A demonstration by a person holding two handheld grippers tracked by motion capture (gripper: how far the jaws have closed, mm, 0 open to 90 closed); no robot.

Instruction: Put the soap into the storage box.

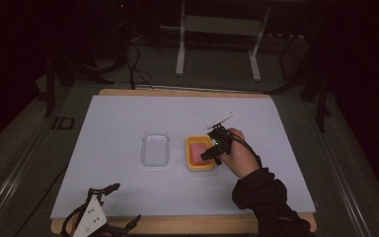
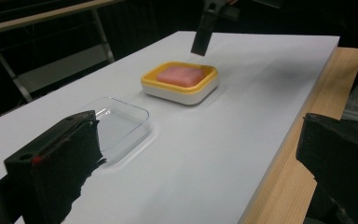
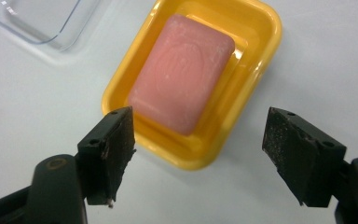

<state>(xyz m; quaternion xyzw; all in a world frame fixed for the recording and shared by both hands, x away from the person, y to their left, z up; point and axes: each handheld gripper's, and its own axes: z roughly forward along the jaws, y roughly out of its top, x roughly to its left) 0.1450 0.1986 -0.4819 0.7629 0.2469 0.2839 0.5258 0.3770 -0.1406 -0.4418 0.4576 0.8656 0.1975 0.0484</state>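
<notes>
A pink bar of soap [image 3: 182,72] lies in a yellow soap dish [image 3: 261,51] near the middle of the white table; the soap [image 1: 198,150] and the dish [image 1: 199,166] also appear from above. My right gripper [image 3: 198,149] hovers open just above the dish's near edge, jaws wide apart with nothing between them; in the high view the right gripper [image 1: 212,152] is at the dish's right side. A clear plastic lid [image 1: 155,148] lies left of the dish. My left gripper [image 1: 120,202] rests open at the table's front left corner, looking toward the lid [image 2: 116,119] and the dish [image 2: 179,88].
The white sheet [image 1: 128,118] covers a wooden table whose front edge [image 1: 187,224] shows. A person's dark sleeve [image 1: 266,197] reaches in from the bottom right. A metal stand [image 1: 217,29] stands on the floor beyond the table.
</notes>
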